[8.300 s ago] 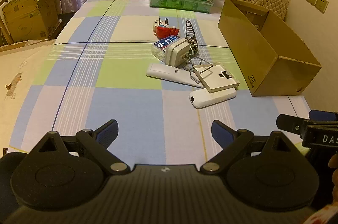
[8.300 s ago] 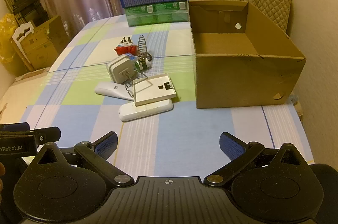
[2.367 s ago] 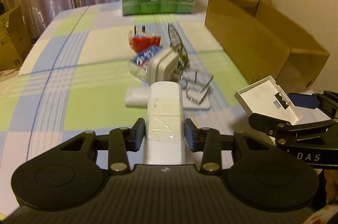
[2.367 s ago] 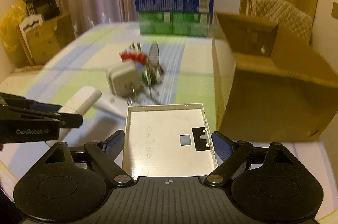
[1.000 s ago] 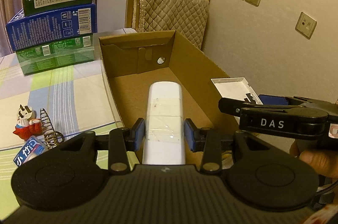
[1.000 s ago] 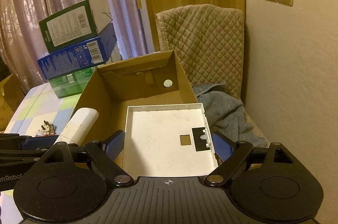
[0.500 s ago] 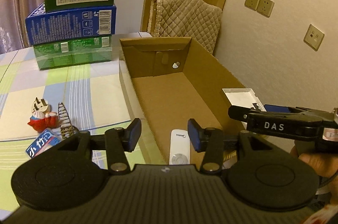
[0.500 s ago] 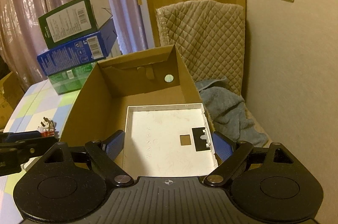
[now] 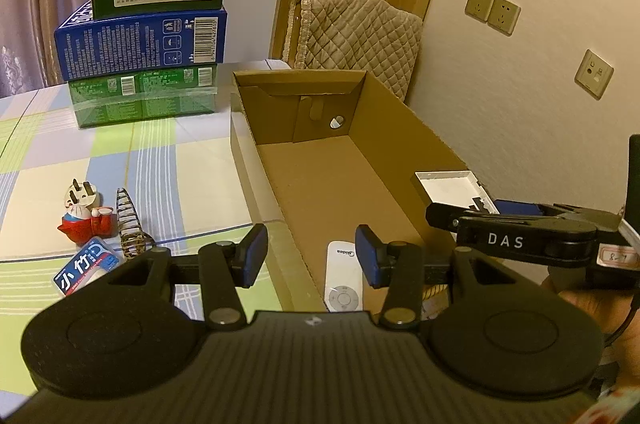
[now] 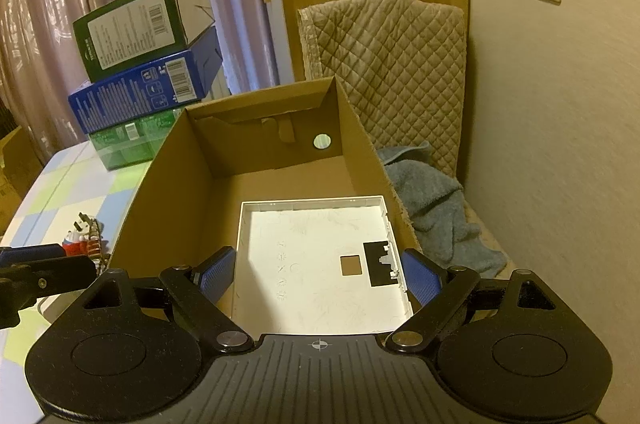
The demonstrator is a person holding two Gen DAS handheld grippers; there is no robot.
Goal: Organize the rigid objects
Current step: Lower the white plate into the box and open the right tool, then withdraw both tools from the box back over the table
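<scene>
The left tongs (image 9: 308,256) stand wide and empty above the near end of the cardboard box (image 9: 404,111). A second ago they were clamped on the white remote (image 9: 343,276); now that remote lies flat on the box floor, at its near end, face up with its round button pad showing. So one rigid thing has been dropped in and that hand is free again.

The right tongs (image 10: 318,276) are closed on the white square tray (image 10: 316,260), pads pressing its two side edges, and they have carried it from over the bench to above the near half of the box, slightly toward the box's right wall. The tray is level, open side up, and has not been let go. From the left wrist view it hangs over the box's right rim, apart from the remote.

Judging by this, the tray is the next thing to go in, and releasing it should be simple, though it may land partly on the remote.

Left of the box, on the bench (image 9: 168,159), the red plug figure (image 9: 82,214), the coil spring (image 9: 128,224) and the blue packet (image 9: 86,270) are not yet sorted. Beyond them, just left of the box's far end, sits the stack of cartons (image 9: 144,55).
</scene>
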